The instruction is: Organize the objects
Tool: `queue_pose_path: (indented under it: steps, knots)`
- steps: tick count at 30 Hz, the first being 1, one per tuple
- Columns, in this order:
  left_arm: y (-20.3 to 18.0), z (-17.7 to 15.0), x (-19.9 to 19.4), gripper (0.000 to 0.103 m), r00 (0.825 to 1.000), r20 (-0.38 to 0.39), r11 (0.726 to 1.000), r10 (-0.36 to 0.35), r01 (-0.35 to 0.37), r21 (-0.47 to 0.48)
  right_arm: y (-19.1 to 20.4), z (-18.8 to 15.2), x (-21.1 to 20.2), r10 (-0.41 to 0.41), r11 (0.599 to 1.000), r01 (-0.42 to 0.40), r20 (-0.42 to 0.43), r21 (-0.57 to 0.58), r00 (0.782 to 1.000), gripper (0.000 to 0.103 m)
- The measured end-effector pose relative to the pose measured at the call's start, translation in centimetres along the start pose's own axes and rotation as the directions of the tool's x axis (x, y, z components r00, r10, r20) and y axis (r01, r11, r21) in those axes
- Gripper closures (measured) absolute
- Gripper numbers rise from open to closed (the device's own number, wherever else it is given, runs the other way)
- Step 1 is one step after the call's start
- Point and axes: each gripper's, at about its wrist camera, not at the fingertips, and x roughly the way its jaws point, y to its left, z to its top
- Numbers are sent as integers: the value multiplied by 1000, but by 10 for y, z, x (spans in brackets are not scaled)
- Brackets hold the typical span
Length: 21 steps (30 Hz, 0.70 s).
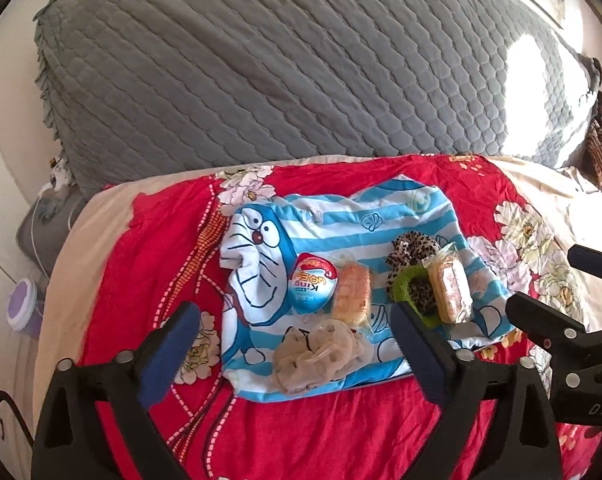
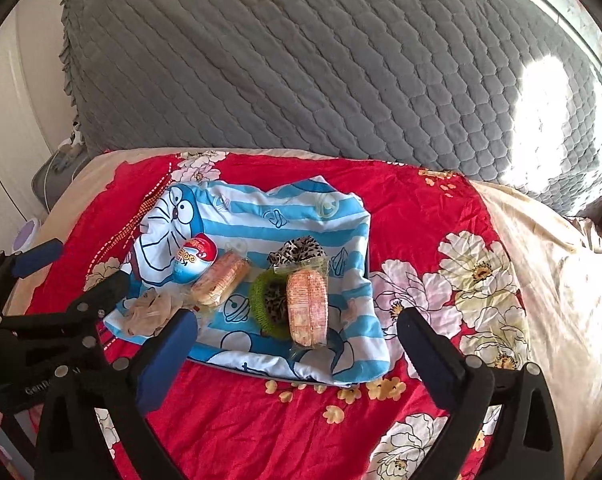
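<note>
A blue-and-white striped cartoon-cat cloth (image 1: 341,216) (image 2: 285,216) lies on a red floral bedspread. On it sit an egg-shaped snack pack (image 1: 312,287) (image 2: 194,258), two wrapped orange cakes (image 1: 352,294) (image 1: 450,290) (image 2: 220,278) (image 2: 307,306), a beige scrunchie (image 1: 317,354) (image 2: 151,312), a leopard scrunchie (image 1: 415,248) (image 2: 299,250) and a green scrunchie (image 1: 405,286) (image 2: 261,300). My left gripper (image 1: 297,322) is open and empty, just short of the beige scrunchie. My right gripper (image 2: 297,326) is open and empty, in front of the right cake.
A grey quilted headboard cushion (image 1: 281,60) (image 2: 321,60) stands behind the bedspread (image 1: 149,240) (image 2: 421,208). A purple-lidded container (image 1: 23,304) sits on the floor at the left. Beige bedding (image 2: 561,280) spreads to the right.
</note>
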Motion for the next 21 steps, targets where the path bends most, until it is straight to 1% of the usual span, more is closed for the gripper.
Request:
queue_pose_path:
  steps: [1, 5, 8, 12, 17, 21]
  knots:
    - [1, 0, -2, 1, 1000, 5, 1000, 2, -2, -2, 0, 0, -1, -1, 1000, 1, 1, 0, 1000, 2]
    - [4, -2, -13, 1, 999, 31, 1000, 8, -8, -13, -2, -2, -11, 19, 1000, -19, 12, 8, 1000, 2]
    - [4, -5, -22, 1, 999, 46, 1000, 24, -24, -5, -1, -4, -22, 39, 999, -39, 41, 11, 998, 2]
    - [4, -9, -34, 1, 996, 76, 999, 38, -38, 8, 6, -8, -33, 53, 999, -52, 56, -9, 997, 2]
    - [6, -12, -49, 1, 993, 104, 999, 52, -51, -8, 12, -11, -45, 66, 998, -65, 70, -24, 995, 2]
    - [7, -15, -61, 1, 992, 121, 999, 39, -38, -13, 15, -15, -58, 72, 997, -70, 95, -29, 993, 2]
